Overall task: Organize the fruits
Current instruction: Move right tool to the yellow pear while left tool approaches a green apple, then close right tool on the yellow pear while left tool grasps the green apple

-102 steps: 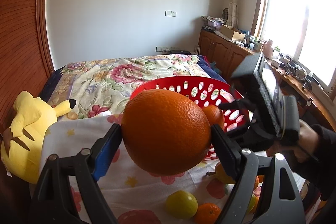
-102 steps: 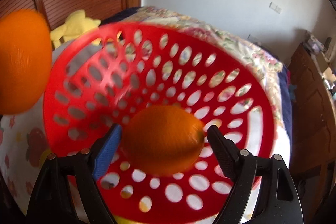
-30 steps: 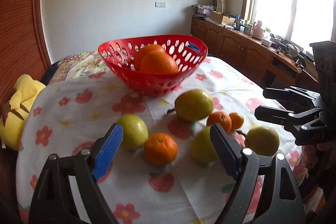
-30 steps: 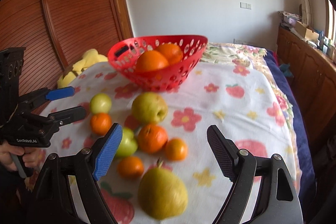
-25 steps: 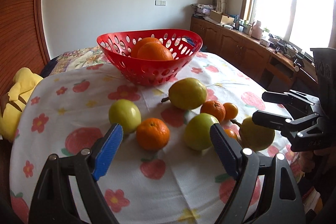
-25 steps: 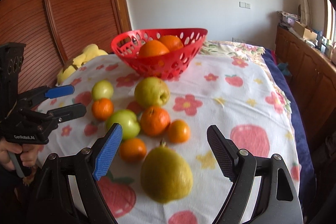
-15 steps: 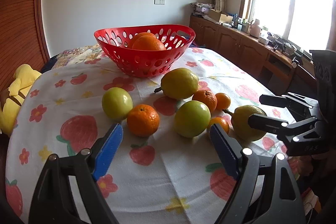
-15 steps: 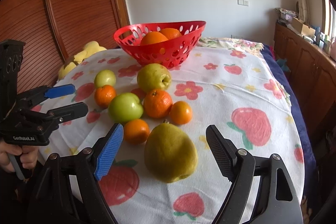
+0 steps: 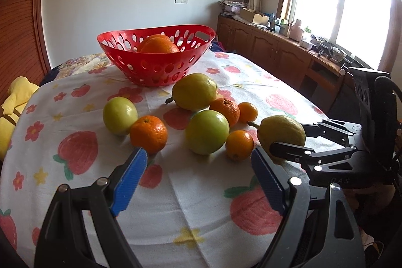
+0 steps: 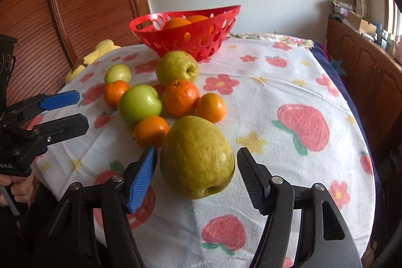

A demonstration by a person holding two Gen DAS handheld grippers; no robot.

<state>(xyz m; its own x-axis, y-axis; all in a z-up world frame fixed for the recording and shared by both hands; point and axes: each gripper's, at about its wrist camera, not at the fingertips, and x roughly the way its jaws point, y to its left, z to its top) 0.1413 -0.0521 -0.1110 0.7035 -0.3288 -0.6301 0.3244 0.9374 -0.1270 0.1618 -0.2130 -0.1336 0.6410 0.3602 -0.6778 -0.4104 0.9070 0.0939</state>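
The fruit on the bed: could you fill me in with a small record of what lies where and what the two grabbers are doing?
basket: red, holds two oranges
loose fruit: two pears, two green apples, five small oranges, all on the cloth
right gripper: jaws have just been closing around the near pear, small gaps show at both pads
left gripper: open, empty, short of the fruit
cloth: strawberry and flower print

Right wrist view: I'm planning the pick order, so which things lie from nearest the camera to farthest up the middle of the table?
right gripper → yellow-green pear → large mandarin → second pear → red basket
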